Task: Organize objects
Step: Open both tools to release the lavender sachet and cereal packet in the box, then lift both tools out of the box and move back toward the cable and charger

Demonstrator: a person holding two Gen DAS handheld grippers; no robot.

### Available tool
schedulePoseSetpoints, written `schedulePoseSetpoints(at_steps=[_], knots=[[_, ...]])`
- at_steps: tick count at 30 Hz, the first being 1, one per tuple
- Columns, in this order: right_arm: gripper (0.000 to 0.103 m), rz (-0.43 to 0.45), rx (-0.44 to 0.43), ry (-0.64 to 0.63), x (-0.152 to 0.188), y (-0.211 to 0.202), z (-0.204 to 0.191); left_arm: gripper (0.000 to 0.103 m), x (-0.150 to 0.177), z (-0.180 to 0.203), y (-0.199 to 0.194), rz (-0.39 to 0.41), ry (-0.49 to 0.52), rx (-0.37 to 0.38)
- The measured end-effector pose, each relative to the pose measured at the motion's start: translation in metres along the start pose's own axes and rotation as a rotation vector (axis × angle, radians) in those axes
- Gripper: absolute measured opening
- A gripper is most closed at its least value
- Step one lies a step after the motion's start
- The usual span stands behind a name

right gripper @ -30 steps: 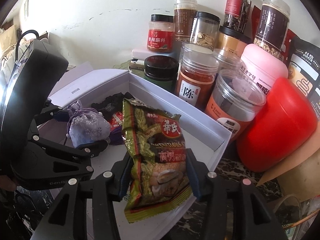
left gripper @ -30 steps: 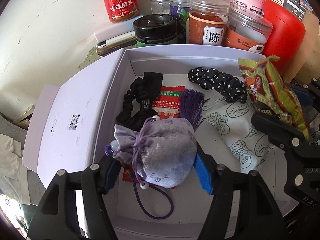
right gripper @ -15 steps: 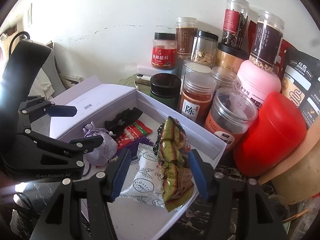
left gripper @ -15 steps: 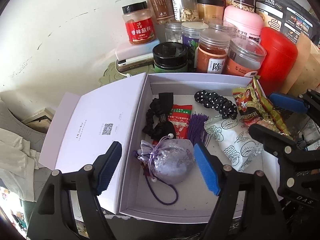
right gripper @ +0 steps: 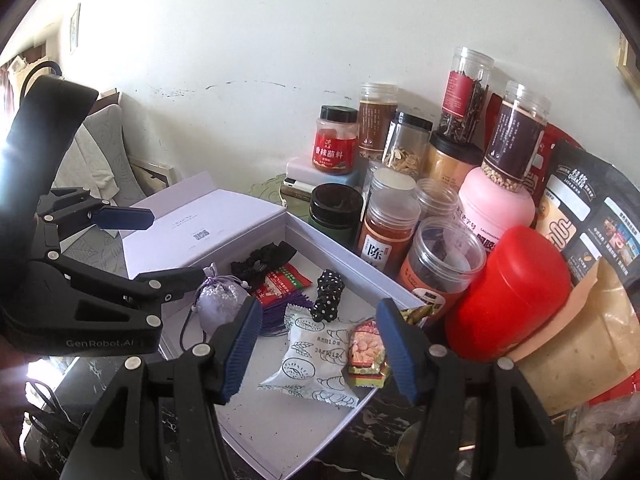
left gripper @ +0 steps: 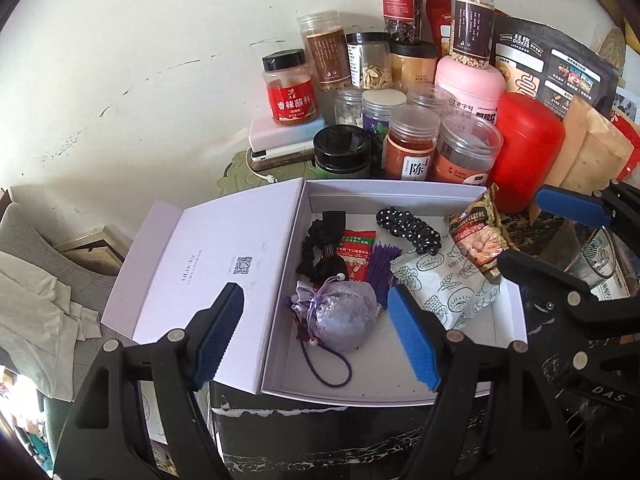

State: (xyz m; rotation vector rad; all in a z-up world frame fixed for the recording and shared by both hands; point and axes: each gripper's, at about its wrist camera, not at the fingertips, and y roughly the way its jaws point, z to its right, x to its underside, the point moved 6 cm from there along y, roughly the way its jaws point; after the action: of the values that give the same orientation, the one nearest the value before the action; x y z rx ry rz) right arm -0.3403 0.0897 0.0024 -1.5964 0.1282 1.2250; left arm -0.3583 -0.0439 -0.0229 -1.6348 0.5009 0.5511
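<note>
Inside an open white box (left gripper: 404, 196), a lilac drawstring pouch (left gripper: 344, 320) lies between the left gripper's (left gripper: 316, 336) parted jaws; a cereal packet (left gripper: 478, 236) apparently leans on the box's right wall.

I read "GenRobot.AI" on the left gripper's body (right gripper: 100, 343) at nine o'clock. The red-labelled jar (left gripper: 290, 90) says "香辣蘸料", the orange spice jar (left gripper: 410, 146) shows "陈". "QUAKER" heads the black pouch (left gripper: 548, 68) at two o'clock (smaller print illegible). The green snack packet (left gripper: 478, 234) reads "CEREAL"; "DAS" marks the right gripper's body (left gripper: 600, 390).
</note>
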Motion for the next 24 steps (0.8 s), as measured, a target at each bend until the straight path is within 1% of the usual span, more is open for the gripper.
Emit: schedulePoseSetpoints(at_steps=[10,24], knots=[[0.060,0.056,0.011,-0.034,-0.009,-0.044,-0.020,0.074,0.003,-0.008,-0.051,0.063,-0.010,-0.008],[0.060,0.120,0.031,-0.053,-0.002,-0.106,-0.042,0.075,0.027,-0.011,-0.125,0.144,-0.007,-0.013]])
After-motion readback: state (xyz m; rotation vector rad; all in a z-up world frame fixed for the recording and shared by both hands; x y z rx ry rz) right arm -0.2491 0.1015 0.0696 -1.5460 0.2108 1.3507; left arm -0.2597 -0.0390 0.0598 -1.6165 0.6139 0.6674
